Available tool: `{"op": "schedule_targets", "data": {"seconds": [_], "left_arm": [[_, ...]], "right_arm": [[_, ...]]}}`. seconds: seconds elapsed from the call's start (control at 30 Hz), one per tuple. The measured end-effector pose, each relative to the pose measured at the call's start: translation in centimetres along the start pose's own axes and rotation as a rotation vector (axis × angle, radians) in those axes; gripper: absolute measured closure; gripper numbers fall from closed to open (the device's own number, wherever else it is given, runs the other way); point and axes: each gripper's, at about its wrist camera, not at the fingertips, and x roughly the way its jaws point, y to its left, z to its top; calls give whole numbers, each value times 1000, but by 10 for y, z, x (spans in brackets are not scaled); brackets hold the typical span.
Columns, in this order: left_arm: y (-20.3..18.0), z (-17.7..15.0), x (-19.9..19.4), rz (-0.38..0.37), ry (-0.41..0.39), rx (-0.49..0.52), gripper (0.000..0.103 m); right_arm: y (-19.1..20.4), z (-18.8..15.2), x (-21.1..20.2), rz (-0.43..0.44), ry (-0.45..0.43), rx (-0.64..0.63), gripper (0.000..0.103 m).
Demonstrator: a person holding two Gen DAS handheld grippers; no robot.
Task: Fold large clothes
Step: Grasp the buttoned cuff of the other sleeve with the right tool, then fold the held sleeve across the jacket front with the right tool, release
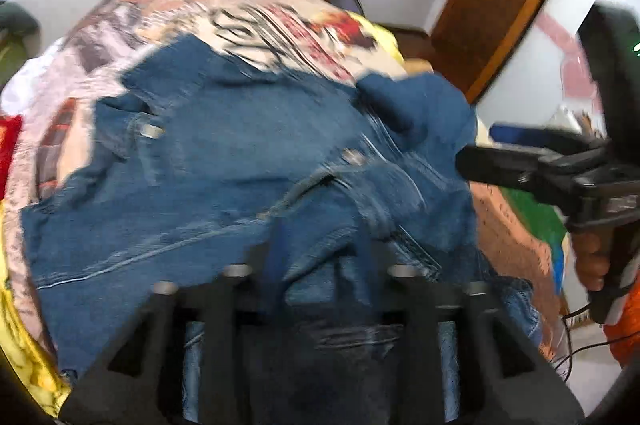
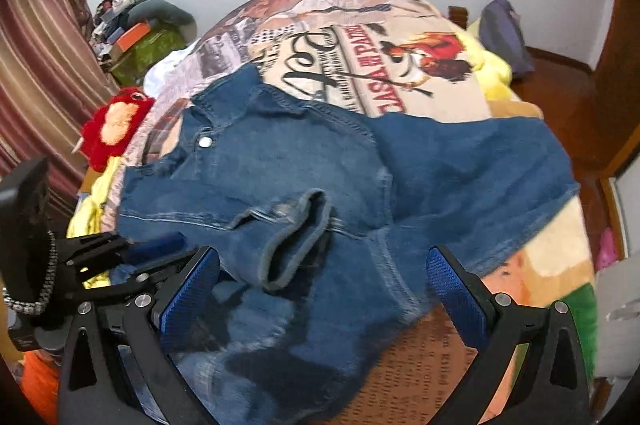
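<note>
A blue denim jacket (image 2: 304, 161) lies spread on the bed, collar toward the far wall, with one cuffed sleeve (image 2: 296, 241) folded over its middle. My right gripper (image 2: 326, 289) hangs over the near hem, its blue pads (image 2: 192, 301) set wide apart and open, with the sleeve cuff just beyond them. My left gripper (image 1: 320, 245) is low over the jacket's near left part; the view is blurred. Its fingers stand partly apart with denim under the gap and no pinch that I can see. The left gripper (image 2: 136, 253) also shows at the jacket's left edge. The right gripper (image 1: 500, 161) shows at the right.
A printed blanket (image 2: 360, 37) covers the bed over yellow bedding (image 2: 492, 65). A red plush toy (image 2: 116, 121) lies at the left edge. A striped curtain (image 2: 40, 73) and a cluttered stand (image 2: 136, 45) are at the left, and a wooden door (image 1: 500, 5) at the right.
</note>
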Motion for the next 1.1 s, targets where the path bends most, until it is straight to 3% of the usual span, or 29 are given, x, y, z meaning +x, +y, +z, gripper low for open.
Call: {"op": "schedule_targets", "data": {"seconds": [0.07,0.17,0.43,0.53,0.6,0.67,0.8,1.1], "left_arm": [[17,-3,-23,42,-71,-25,38],[50,-11,-47,129,-116,-61,30],[149,-56,-58,315,-74,-239,28],[171,-75,-56,341,-52,-290,28],[186,-87,-53,359,-32,-325,28],[194,-95,-53,369,-17,-344,28],[201,-98,-56,378,-16,-364,28],[195,-63,-76,430,-92,-319,28]], "right_arm": [[7,6,5,20,4,-4,0],[18,15,23,55,38,-11,0],[14,16,106,108,302,86,3],[8,11,124,140,358,129,18],[3,9,135,138,385,169,35],[1,9,136,110,375,189,45],[16,13,126,57,331,84,61],[76,45,54,-1,56,-226,68]]}}
